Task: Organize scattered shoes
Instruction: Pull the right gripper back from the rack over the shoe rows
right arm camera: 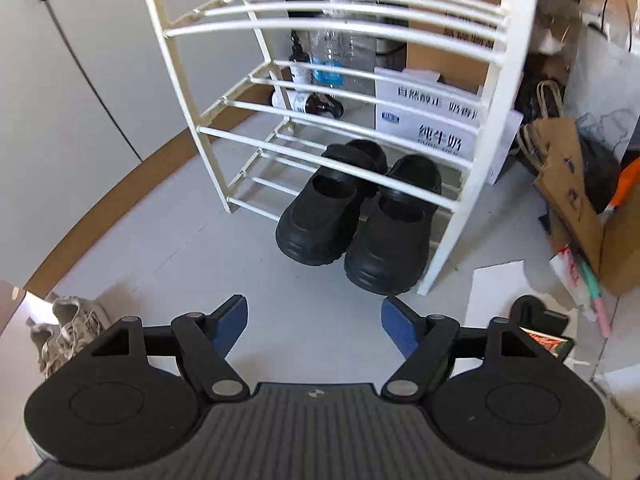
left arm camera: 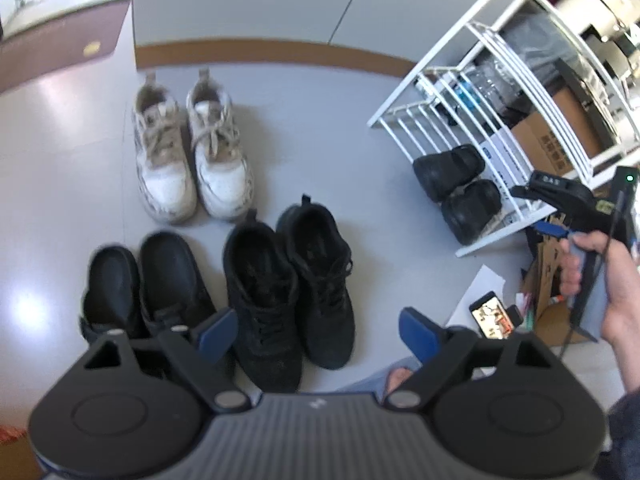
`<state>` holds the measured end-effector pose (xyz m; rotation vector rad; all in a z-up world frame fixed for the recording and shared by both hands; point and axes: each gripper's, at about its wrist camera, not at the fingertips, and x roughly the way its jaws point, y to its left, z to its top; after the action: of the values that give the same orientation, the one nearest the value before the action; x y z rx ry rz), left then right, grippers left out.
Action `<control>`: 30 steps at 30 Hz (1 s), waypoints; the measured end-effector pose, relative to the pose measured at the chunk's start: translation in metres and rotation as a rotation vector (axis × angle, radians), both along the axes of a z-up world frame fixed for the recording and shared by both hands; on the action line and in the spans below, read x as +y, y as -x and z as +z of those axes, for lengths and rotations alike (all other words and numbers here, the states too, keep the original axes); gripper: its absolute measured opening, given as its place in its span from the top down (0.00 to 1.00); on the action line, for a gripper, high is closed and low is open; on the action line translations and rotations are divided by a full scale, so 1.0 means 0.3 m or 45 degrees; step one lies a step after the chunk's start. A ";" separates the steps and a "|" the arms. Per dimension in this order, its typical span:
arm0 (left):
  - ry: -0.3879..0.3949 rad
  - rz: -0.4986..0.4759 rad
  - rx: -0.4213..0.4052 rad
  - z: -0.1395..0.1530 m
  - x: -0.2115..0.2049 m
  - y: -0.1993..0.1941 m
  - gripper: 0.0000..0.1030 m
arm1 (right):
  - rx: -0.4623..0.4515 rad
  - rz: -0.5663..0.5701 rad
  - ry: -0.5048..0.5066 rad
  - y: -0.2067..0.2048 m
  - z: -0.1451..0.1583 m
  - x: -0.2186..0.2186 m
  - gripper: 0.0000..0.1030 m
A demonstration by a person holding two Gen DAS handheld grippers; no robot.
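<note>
Black clogs (right arm camera: 352, 216) are seen already set on the bottom tier of the white rack (right arm camera: 472, 184), toes jutting over its front rail. Three pairs are left on the floor: white sneakers (left arm camera: 192, 152), black sneakers (left arm camera: 288, 292) and black slip-ons (left arm camera: 148, 284). The left gripper (left arm camera: 316, 336) is held wide and empty, black sneakers at twelve o'clock. The right gripper (right arm camera: 312, 328), likewise empty and spread, is faced by the clogs at twelve o'clock.

My left camera is looking steeply down over floor shoes; my right is facing the white rack (right arm camera: 352, 184) closer. Both are catching the black clogs (left arm camera: 456, 192).
</note>
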<state>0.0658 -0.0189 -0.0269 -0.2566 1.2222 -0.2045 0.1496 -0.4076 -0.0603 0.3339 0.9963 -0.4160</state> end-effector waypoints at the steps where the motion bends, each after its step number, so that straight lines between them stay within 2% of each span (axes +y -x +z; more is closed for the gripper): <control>1: 0.004 -0.003 0.000 0.002 0.001 0.006 0.13 | -0.006 0.025 0.010 0.019 0.018 0.015 0.24; 5: -0.009 0.028 -0.005 0.009 0.017 0.033 0.13 | -0.040 0.105 -0.017 0.087 0.086 0.070 0.24; 18: -0.078 -0.015 -0.020 0.023 0.009 0.147 0.12 | -0.117 0.346 -0.114 0.248 0.257 0.233 0.24; 30: -0.074 0.047 -0.058 0.044 0.055 0.190 0.11 | -0.129 0.572 -0.109 0.323 0.320 0.410 0.24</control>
<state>0.0088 -0.0025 -0.0138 -0.2227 1.1754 -0.1417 0.0527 -0.2845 0.0358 0.1967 0.9588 0.0503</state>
